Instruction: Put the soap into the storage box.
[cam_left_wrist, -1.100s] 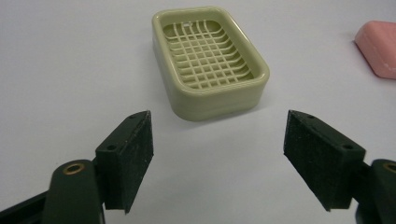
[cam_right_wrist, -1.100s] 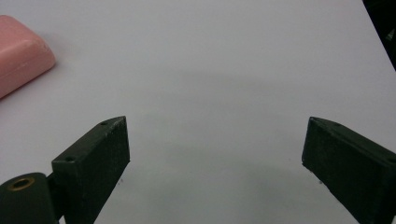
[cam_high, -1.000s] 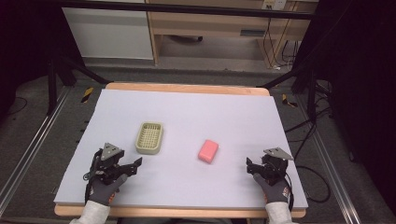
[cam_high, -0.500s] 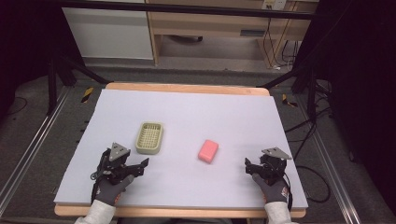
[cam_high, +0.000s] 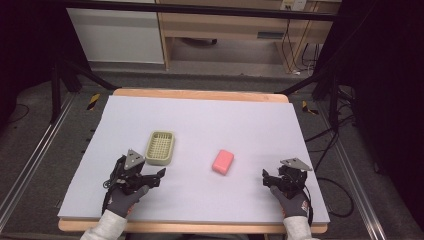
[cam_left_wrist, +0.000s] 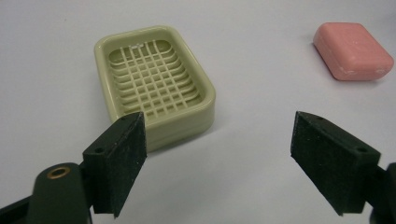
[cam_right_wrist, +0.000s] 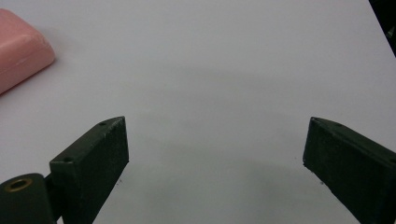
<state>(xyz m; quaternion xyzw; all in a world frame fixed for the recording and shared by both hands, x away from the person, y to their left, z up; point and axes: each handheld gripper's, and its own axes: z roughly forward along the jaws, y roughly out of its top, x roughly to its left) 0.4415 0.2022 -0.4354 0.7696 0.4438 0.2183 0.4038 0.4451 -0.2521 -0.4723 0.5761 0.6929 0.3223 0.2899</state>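
Left hand-held gripper (cam_left_wrist: 217, 163): jaws spread wide, having just been opening, nothing between them. Pale green plastic soap dish with a slotted grid floor (cam_left_wrist: 154, 84) lies flat on the white-covered bench (cam_high: 200, 120), just ahead of the left jaw. Pink rectangular soap bar (cam_high: 223, 161) lies apart, mid-bench. Right hand-held gripper (cam_right_wrist: 215, 158): spread, nothing held

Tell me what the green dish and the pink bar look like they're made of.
The green dish looks like moulded plastic with a smooth, slightly glossy finish: rounded rim and a slotted lattice floor in one piece. The pink bar looks like soap, matte and waxy: softly rounded edges, small pale scuffs at one corner. It could also be a foam or plastic dummy.
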